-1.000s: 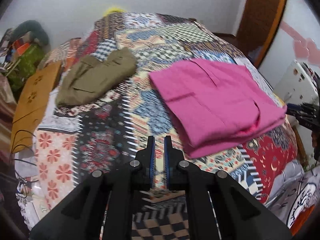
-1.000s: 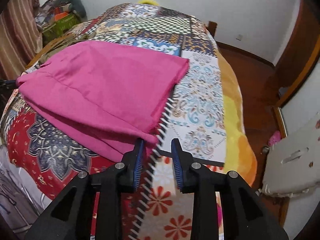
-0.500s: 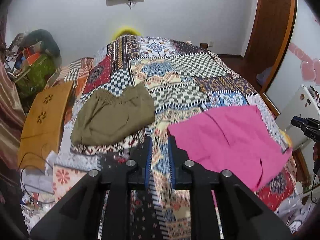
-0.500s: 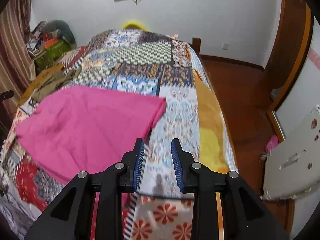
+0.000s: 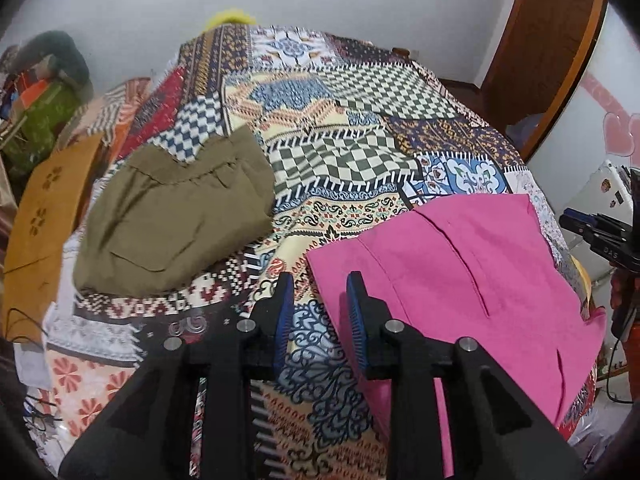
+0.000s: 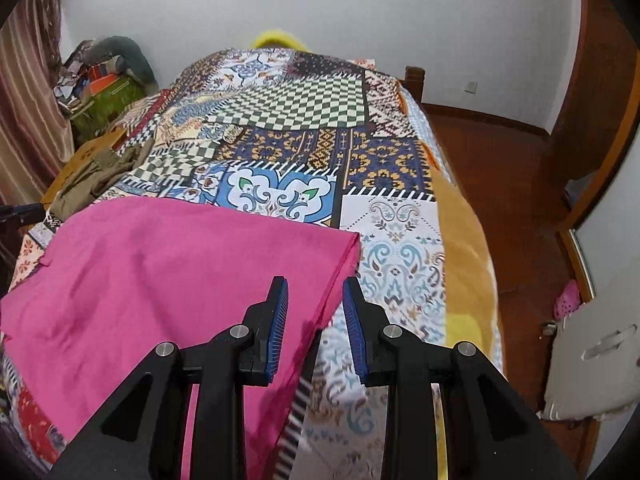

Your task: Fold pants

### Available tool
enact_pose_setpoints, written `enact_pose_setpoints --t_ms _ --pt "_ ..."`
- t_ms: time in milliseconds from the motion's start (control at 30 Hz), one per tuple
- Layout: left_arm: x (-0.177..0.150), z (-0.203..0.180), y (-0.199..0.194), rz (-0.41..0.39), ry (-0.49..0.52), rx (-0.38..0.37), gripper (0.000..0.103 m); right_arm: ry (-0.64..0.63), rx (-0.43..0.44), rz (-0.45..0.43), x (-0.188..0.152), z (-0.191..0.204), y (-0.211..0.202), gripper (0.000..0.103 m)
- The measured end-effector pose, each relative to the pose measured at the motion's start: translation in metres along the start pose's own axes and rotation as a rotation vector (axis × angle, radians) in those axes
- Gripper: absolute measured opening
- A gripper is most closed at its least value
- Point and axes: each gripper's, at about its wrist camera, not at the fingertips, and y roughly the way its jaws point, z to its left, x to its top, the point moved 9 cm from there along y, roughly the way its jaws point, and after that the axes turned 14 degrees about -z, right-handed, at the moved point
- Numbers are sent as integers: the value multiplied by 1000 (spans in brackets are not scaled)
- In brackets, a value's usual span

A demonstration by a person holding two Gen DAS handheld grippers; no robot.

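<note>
Pink pants (image 5: pixel 460 272) lie folded flat on the patchwork quilt (image 5: pixel 340 120), at the near right of the bed. My left gripper (image 5: pixel 320 280) hovers over their near left corner; its jaws are opening, and the pink edge shows just inside the right finger with no pad pressing on it. My right gripper (image 6: pixel 314 284) stands open over the right side edge of the pink pants (image 6: pixel 180 280), a clear gap between its blue pads. Olive pants (image 5: pixel 172 216) lie folded on the left of the bed.
An orange wooden board (image 5: pixel 40 208) leans at the bed's left side, with piled bags (image 5: pixel 40 120) behind it. To the right lie the wooden floor (image 6: pixel 500 184), a white panel (image 6: pixel 592 360) and a brown door (image 5: pixel 544 32). A yellow blanket (image 6: pixel 464 248) edges the bed's right side.
Both grippers have shifted along the bed, so the pink pants sit differently in each view. The left jaws, shut a second ago, now stand apart. The right jaws kept their gap.
</note>
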Motion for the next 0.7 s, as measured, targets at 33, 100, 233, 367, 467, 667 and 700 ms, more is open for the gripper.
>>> enact_pose_setpoints --t_ms 33,100,233,367,467,667,700 --pt "-1 0 3 5 -4 -4 27 2 0 7 -1 -1 5 25" --pt "-2 0 12 19 -22 -20 27 4 1 16 -2 -2 12 25" --pt "-6 -1 26 54 -63 -61 27 4 -3 27 -2 -6 25 25" --pt "-8 -3 36 69 -64 -70 27 15 0 42 -2 -8 36 25" --pt "-9 -3 39 82 -64 -79 27 15 10 59 -4 -8 43 25" --pt "-16 -5 44 110 -61 -90 27 21 13 101 -14 -9 57 25" --pt "-17 -4 45 111 -69 -96 27 25 14 106 -15 -9 58 25"
